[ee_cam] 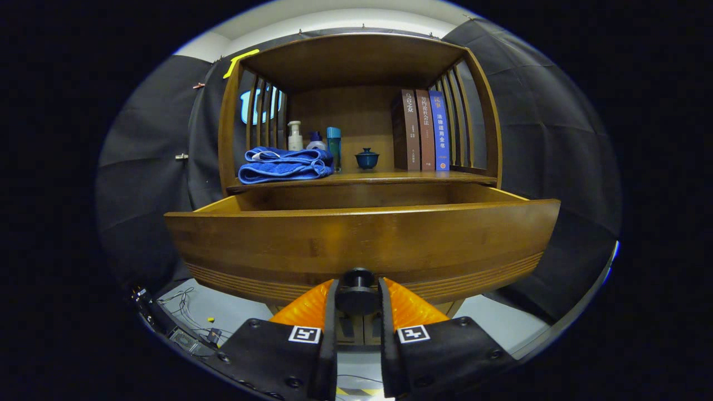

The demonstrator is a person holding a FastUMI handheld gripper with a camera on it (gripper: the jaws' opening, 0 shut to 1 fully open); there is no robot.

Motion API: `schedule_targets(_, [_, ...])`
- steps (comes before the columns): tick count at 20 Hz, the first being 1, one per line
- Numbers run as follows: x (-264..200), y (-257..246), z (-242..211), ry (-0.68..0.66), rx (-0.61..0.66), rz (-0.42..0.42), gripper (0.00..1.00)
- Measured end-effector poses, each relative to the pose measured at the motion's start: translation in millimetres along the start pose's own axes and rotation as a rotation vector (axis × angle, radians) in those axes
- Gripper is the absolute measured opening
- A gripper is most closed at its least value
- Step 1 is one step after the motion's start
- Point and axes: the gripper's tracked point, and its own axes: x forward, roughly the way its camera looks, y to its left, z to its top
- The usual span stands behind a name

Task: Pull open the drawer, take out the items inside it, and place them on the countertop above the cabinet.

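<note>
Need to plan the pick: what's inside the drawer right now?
The drawer is pulled out, the gripper shut on its knob. Its front panel hides the inside; I see bare inner walls near the top, no items. The folded towel lies on the countertop above.

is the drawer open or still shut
Open: the drawer front stands well out from the cabinet, its side walls showing behind it. The gripper is shut on the knob.

dark cloth walls (145, 167), pale floor (234, 303), white ceiling (334, 14).
</note>
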Motion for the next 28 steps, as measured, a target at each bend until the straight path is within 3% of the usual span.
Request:
schedule_targets(10, [-14.4, 1.1, -5.6, 0.029, -0.018, 0.007, 0.37])
schedule_targets(13, [-21.2, 0.3, -4.0, 0.018, -0.02, 0.013, 0.52])
schedule_targets(17, [-34.3, -14.0, -4.8, 0.059, -0.039, -0.014, 0.97])
schedule_targets(20, [-54.2, -12.4, 27.1, 0.051, -0.011, 0.035, 0.99])
schedule_targets(24, [-78.7, -4.8, 89.1, 0.048, 0.128, 0.115, 0.98])
schedule_targets(28, [-74.7, -14.1, 146.3, 0.098, 0.104, 0.139, 0.99])
